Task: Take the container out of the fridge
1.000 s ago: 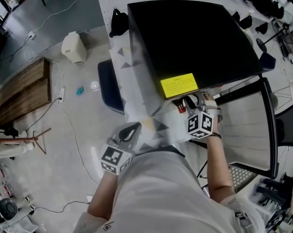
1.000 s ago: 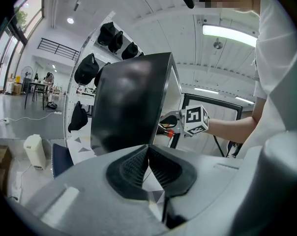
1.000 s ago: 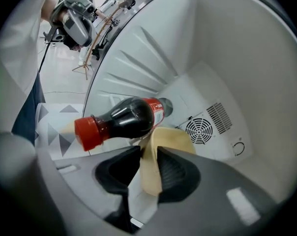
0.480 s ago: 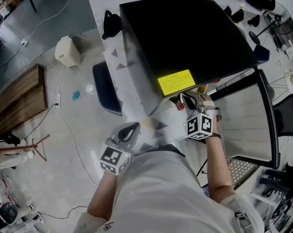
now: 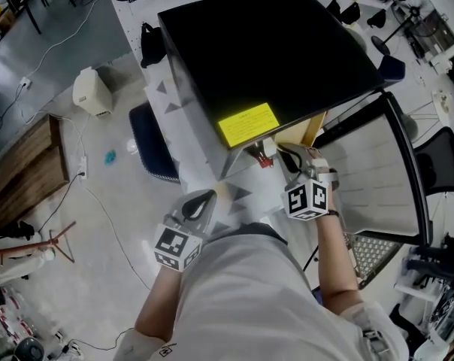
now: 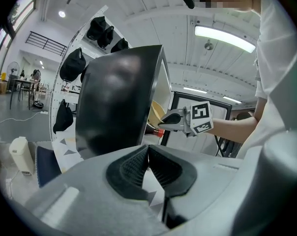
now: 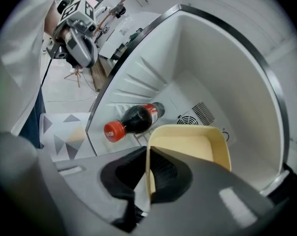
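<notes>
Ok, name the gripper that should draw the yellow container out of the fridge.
Right. The right gripper has just closed its jaws on the rim of the yellow container inside the open fridge. The left gripper is shut, empty, out beside the fridge.

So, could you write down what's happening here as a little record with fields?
Place: small black fridge, door open
Inside: cream container at the front; cola bottle lying on its side beside it
Right gripper: jaws have just been closing, now shut on the container's near wall
Left gripper: shut, empty, held away from the fridge
Task stage: container gripped, not yet out
</notes>
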